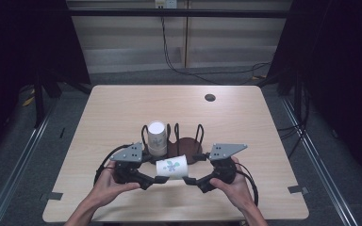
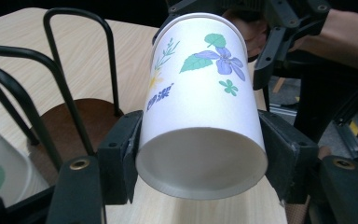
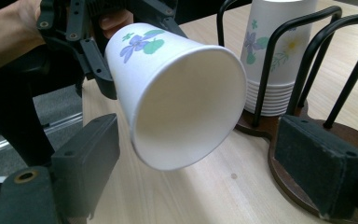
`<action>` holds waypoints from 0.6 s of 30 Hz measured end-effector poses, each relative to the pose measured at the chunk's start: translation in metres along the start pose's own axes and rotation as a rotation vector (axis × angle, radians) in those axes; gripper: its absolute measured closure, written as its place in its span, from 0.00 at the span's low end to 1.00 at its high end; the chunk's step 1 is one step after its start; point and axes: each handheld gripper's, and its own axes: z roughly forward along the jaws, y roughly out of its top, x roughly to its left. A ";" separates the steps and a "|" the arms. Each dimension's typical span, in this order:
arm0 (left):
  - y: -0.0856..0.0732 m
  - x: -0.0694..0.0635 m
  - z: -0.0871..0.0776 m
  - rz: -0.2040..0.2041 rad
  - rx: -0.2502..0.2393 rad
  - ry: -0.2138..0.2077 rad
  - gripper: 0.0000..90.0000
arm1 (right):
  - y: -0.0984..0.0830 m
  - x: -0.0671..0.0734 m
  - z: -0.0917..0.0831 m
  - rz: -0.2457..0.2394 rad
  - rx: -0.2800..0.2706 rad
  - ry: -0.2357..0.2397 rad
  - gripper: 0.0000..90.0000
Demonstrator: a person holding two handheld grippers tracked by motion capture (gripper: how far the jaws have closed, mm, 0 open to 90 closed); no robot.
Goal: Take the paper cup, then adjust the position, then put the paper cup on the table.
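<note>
At lower centre, the left gripper (image 1: 162, 179) is clamping a cup (image 1: 172, 167); the right gripper (image 1: 192, 180), jaws released, is waiting; racking (image 1: 188, 141) is pending.

I see a pale wooden table (image 1: 122, 108) with a round dark grommet hole (image 1: 210, 97); black cables (image 1: 179, 66) trail across the grey floor (image 1: 136, 75) behind it.

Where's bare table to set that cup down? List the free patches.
Free: the far half of the table behind the cup rack up to the round hole, plus both side margins. Crowded: the near middle, where both grippers meet at the paper cup by the cup stack.
</note>
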 end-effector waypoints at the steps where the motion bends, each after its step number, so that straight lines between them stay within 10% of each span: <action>1: 0.000 0.000 0.001 -0.003 -0.004 -0.009 0.40 | 0.000 0.000 0.000 -0.001 -0.004 0.002 0.15; 18: -0.001 -0.003 0.003 -0.026 -0.052 -0.062 0.40 | -0.002 0.000 0.002 0.011 -0.059 0.067 0.15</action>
